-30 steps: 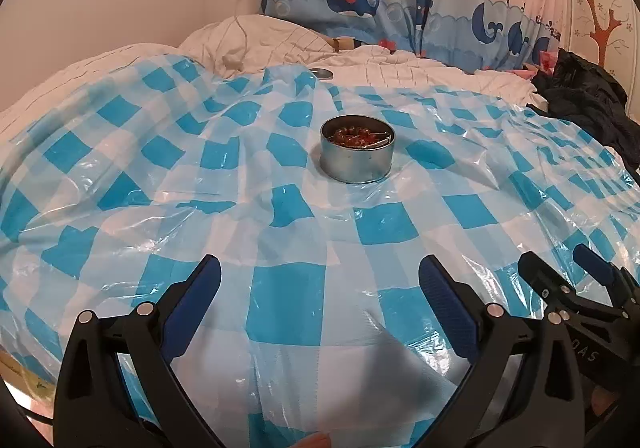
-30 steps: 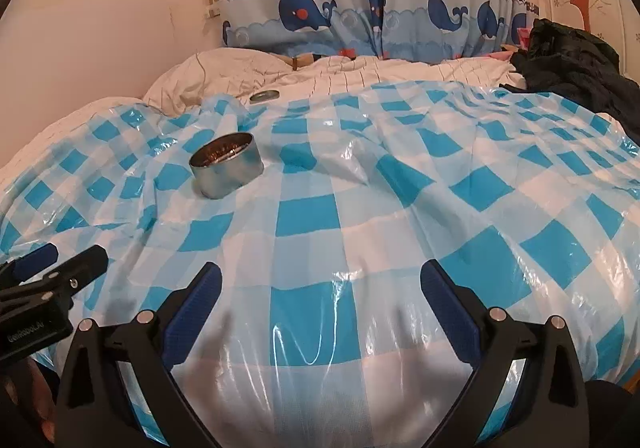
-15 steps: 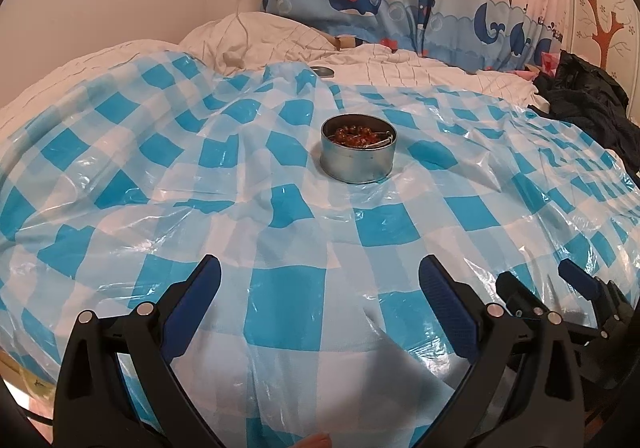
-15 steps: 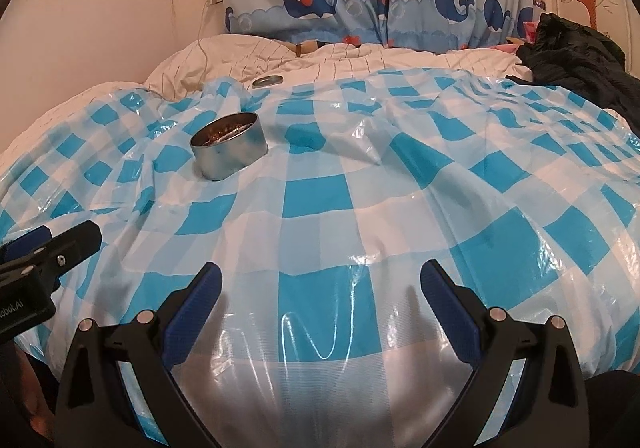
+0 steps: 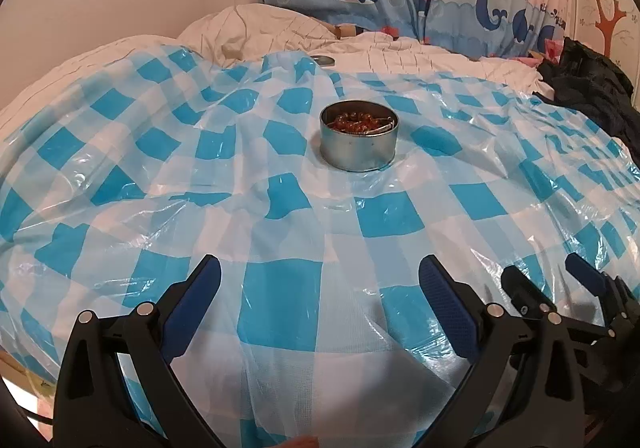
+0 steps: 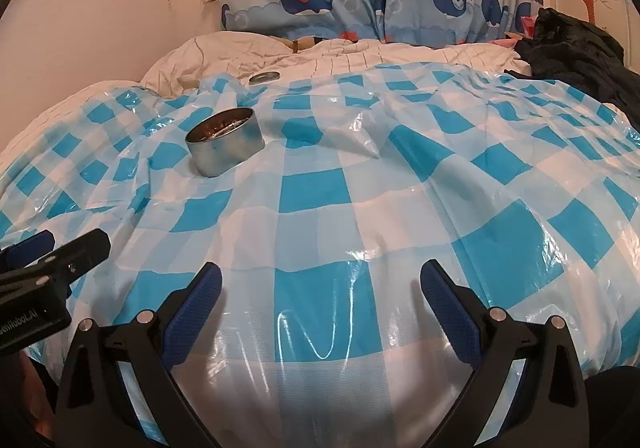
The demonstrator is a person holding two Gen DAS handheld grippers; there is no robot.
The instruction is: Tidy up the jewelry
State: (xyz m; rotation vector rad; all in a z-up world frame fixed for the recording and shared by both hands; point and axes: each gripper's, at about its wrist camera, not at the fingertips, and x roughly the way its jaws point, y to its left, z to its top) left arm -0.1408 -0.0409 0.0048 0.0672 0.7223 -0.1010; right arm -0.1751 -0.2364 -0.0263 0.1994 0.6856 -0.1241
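Observation:
A round metal tin [image 5: 359, 144] stands upright on the blue-and-white checked plastic sheet [image 5: 280, 300], holding reddish-brown beads [image 5: 354, 123] and a thin silver piece. In the right wrist view the same tin [image 6: 226, 146] sits at the left. Its round lid [image 6: 264, 77] lies further back, at the sheet's far edge [image 5: 322, 59]. My left gripper [image 5: 320, 280] is open, well short of the tin, with nothing between its fingers. My right gripper [image 6: 321, 286] is open over bare sheet, to the right of the tin. Each gripper shows in the other's view, low at the side.
The sheet covers a soft bed with a white quilt [image 5: 400, 52] and a pillow [image 5: 256, 28] behind. Dark clothing [image 6: 580, 52] is piled at the far right. A whale-print curtain [image 6: 360, 4] and wall close the back.
Both grippers have drawn slightly back and lower, so the tin looks a little farther up. The right gripper sits lower in the left wrist view. Nothing was picked up.

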